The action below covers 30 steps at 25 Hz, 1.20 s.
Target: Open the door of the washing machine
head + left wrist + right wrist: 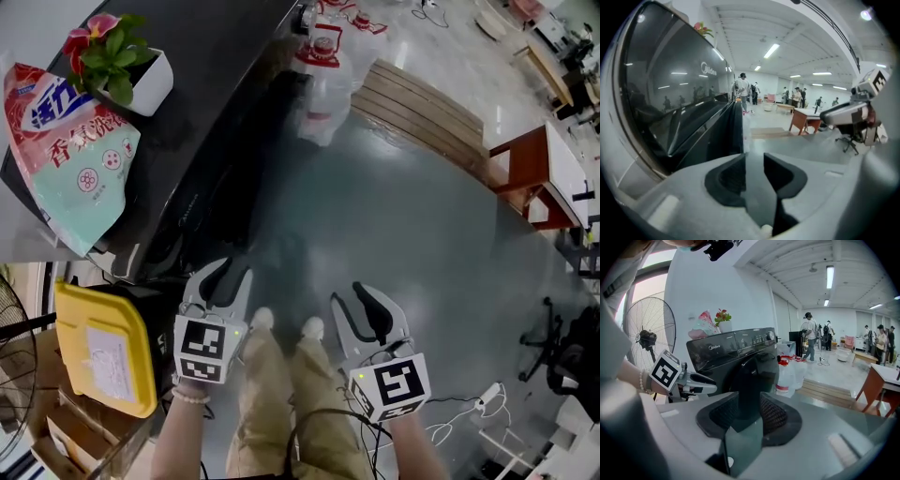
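Left of left tongs (230,272): yellow bin (98,347), low and close beside the forearm.
Ahead and left of left tongs: dark washing machine (216,84), with detergent bag (70,141) and potted flowers (122,66) on its top.
Door (757,364): closed, on the machine front, just ahead of both tongs; not touched by either.
Left tongs (753,164): apart, nothing between them, tips near the machine's lower front, clear of it.
Right tongs (349,298): apart, empty, level with and beside the left pair, door visible through the gap (745,404).
Ahead of right tongs: clear plastic jugs (323,80) on the floor against the machine's side.
Ahead and right of right tongs: wooden pallet (422,117); further right, red-brown bench (530,169), well apart.
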Available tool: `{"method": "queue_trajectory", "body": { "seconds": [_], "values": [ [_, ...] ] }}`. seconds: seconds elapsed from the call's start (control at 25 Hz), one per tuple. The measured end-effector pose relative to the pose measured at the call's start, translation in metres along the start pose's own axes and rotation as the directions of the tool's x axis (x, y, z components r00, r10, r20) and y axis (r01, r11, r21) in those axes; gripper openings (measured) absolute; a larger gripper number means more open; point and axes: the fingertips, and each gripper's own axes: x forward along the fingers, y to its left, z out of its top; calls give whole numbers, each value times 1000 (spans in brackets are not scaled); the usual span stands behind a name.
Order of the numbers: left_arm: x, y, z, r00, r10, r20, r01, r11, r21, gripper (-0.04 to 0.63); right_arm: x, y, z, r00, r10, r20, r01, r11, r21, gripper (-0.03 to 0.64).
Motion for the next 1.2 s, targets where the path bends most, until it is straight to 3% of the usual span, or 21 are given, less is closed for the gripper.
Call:
{"method": "queue_trajectory", "body": {
  "seconds": [0.4,1.0,1.2],
  "values": [
    [40,11,-28,998,34,-45,-35,999,-38,112,21,-12,-13,1000,23,-7,-23,1000,3,124],
    [80,29,-45,991,90,-96,-91,996,-1,112,37,-34,-25,999,32,-18,-32,999,-3,124],
    [85,32,-42,988,118,-100,-119,993,-3,63,38,-38,-28,999,41,-25,-41,999,3,124]
  ]
}}
